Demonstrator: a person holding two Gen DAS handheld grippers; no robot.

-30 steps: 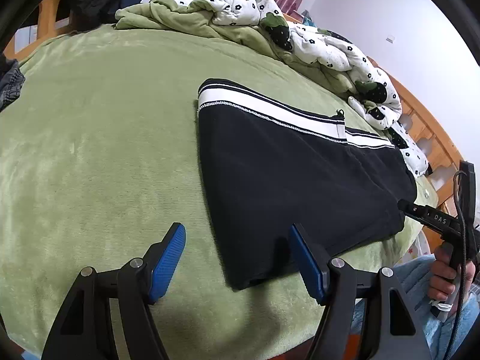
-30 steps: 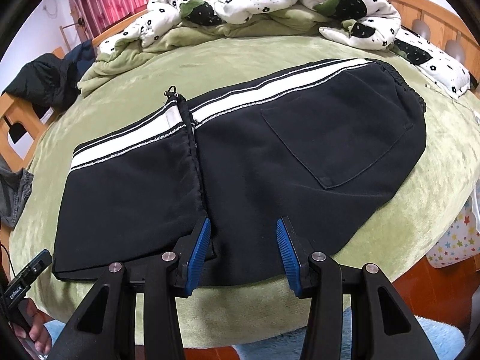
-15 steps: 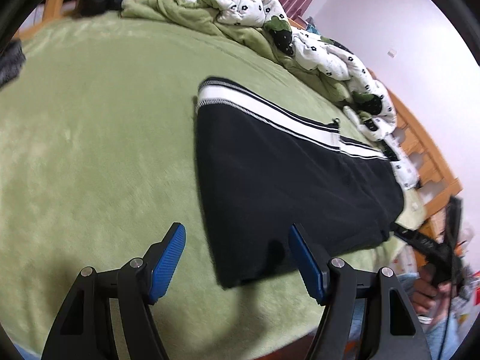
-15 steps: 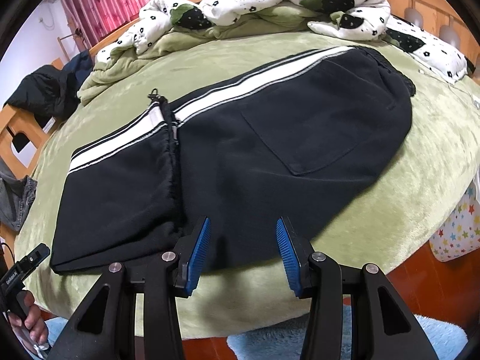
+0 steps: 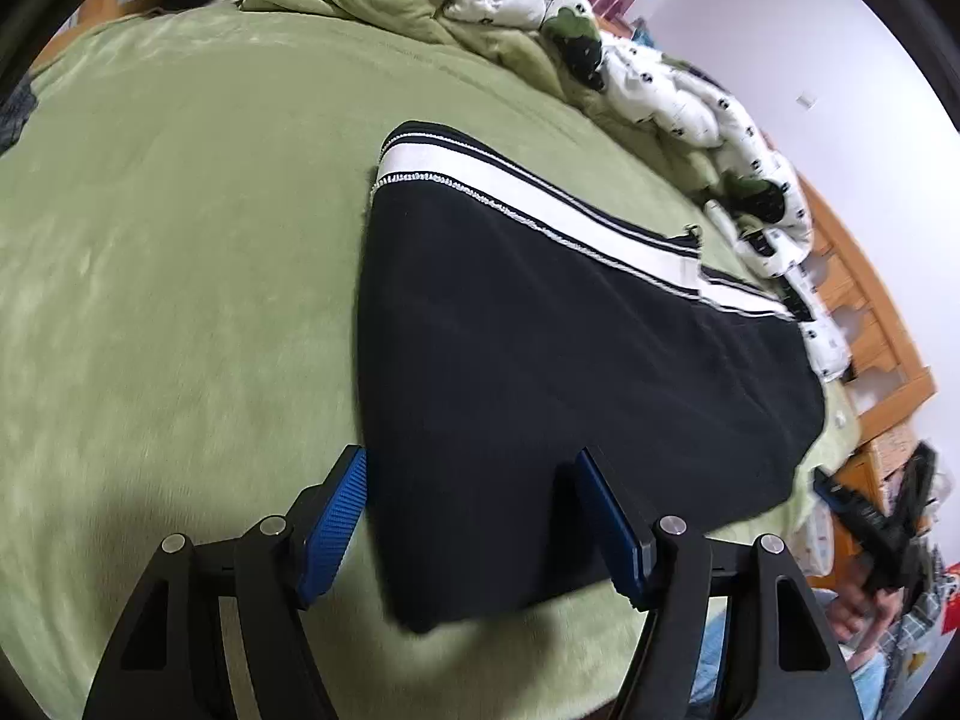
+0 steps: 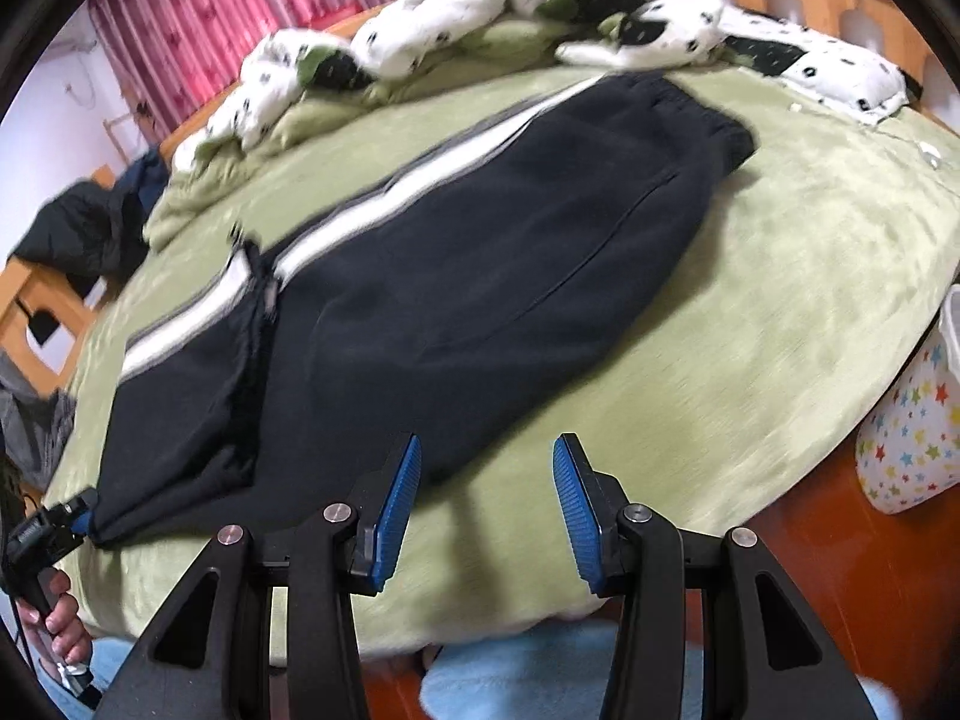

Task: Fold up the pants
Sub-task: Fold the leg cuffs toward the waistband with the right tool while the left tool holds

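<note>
Left gripper (image 5: pixel 471 519) and right gripper (image 6: pixel 486 504), both spread, empty. We see the black pants (image 5: pixel 570 372) flat mid-frame on the green bed (image 5: pixel 180 240); soft, limp fabric, best pinched at the near hem corners.

The pants (image 5: pixel 570 372) lie flat on the bed (image 5: pixel 180 240), a quilt (image 5: pixel 660 78) heaped behind them.

A green plush blanket (image 5: pixel 180 252) covers the bed. Along its far side lies a bunched white quilt (image 6: pixel 480 18) with black and green spots, on folds of green bedding. A wooden bed frame (image 5: pixel 882 324) runs behind it. Pink curtains (image 6: pixel 180 18) hang at the back, dark clothes (image 6: pixel 90 228) sit heaped at the left, and a star-printed white bin (image 6: pixel 912 432) stands on the reddish floor.
</note>
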